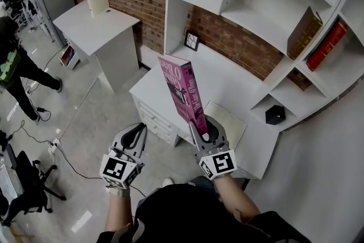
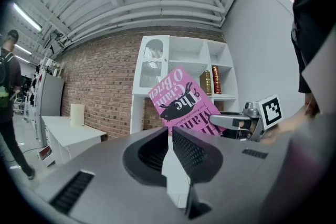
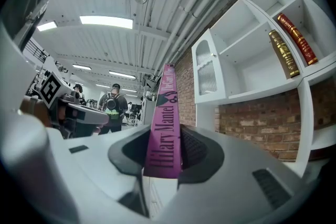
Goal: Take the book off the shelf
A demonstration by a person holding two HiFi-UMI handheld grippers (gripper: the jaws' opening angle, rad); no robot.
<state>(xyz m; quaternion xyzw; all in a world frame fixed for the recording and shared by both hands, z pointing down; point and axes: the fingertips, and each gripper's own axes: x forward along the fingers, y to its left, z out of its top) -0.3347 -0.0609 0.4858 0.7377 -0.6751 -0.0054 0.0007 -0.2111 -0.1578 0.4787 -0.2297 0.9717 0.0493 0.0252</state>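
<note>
A pink book (image 1: 183, 91) stands upright in the air over the white desk (image 1: 233, 85), away from the shelf unit (image 1: 267, 3). My right gripper (image 1: 206, 132) is shut on its lower edge; in the right gripper view the pink spine (image 3: 165, 128) sits clamped between the two dark pads (image 3: 197, 152). My left gripper (image 1: 136, 135) hangs to the left of the book over the floor, apart from it, with its fingers (image 2: 191, 152) closed together on nothing. The left gripper view shows the book's pink cover (image 2: 181, 99) and the right gripper (image 2: 231, 123) holding it.
A brown book (image 1: 304, 31) and a red book (image 1: 327, 44) lean in the shelf's right compartments. A small picture frame (image 1: 191, 40), a black object (image 1: 275, 114) and a pale sheet (image 1: 230, 122) lie on the desk. A second white table (image 1: 96, 23) and a person (image 1: 14, 60) are at the left.
</note>
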